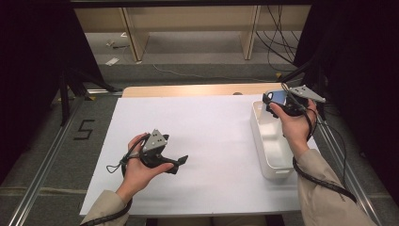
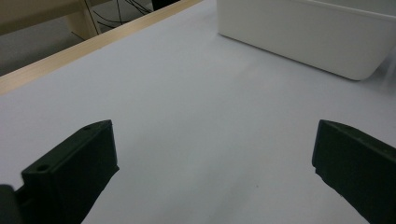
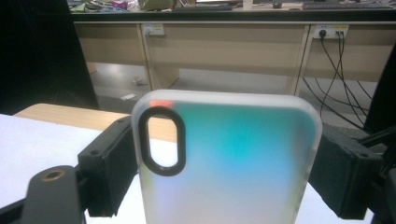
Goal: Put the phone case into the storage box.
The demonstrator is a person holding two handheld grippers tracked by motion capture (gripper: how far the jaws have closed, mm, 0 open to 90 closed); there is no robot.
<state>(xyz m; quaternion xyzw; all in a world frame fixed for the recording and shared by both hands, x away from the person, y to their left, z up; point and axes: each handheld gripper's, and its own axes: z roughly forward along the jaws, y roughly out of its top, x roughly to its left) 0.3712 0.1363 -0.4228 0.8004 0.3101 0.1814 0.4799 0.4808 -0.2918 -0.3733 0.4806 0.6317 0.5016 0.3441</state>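
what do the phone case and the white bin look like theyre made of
Phone case: likely soft frosted plastic or silicone, translucent; the table edge shows through it, with a teal tint and a black-rimmed camera cutout.
White bin: probably moulded hard plastic, smooth, opaque, with rounded corners and a handle slot.

Wooden surface (image 1: 188,90) covered by a white sheet (image 1: 207,141); white rectangular plastic bin (image 1: 270,150) resting on the sheet's right edge.

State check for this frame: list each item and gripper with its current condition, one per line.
phone case: clamped upright between the right jaws, above the bin
right gripper: shut on the phone case
left gripper: jaws open, nothing between them
white bin: upright on the table, looks empty
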